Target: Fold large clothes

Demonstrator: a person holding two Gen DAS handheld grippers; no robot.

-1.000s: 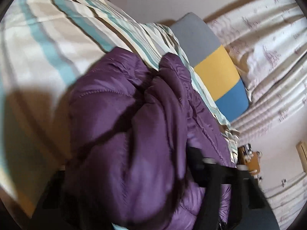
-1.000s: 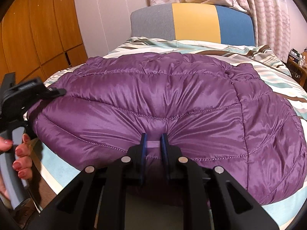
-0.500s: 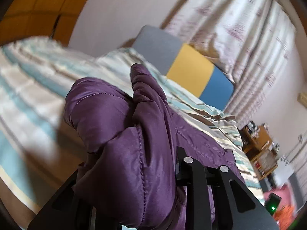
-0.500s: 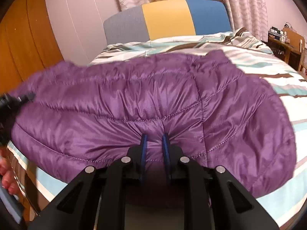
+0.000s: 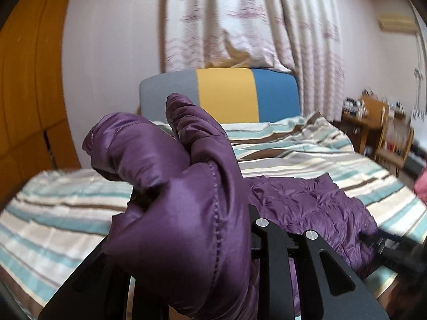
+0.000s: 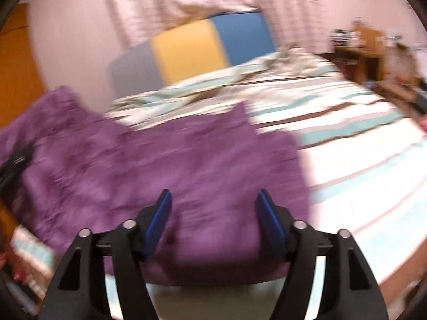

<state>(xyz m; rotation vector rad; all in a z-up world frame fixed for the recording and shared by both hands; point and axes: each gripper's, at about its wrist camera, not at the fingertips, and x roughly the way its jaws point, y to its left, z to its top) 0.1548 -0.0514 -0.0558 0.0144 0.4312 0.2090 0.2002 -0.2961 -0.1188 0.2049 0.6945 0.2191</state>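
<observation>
One striped bed [image 5: 307,160] carries one purple jacket [image 6: 165,160]; the left gripper [image 5: 192,229] clamps its bunched end, the right gripper [image 6: 212,213] gapes wide, holding nothing.

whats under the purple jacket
The purple jacket lies on the striped bedspread, which shows all around it. The stretch beneath is covered. One bunched end is raised off the bed in the left gripper, hiding its fingers; the right gripper is open.

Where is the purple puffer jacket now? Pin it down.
The purple puffer jacket lies across the striped bed's near left edge; one bunched end fills the left gripper.
</observation>
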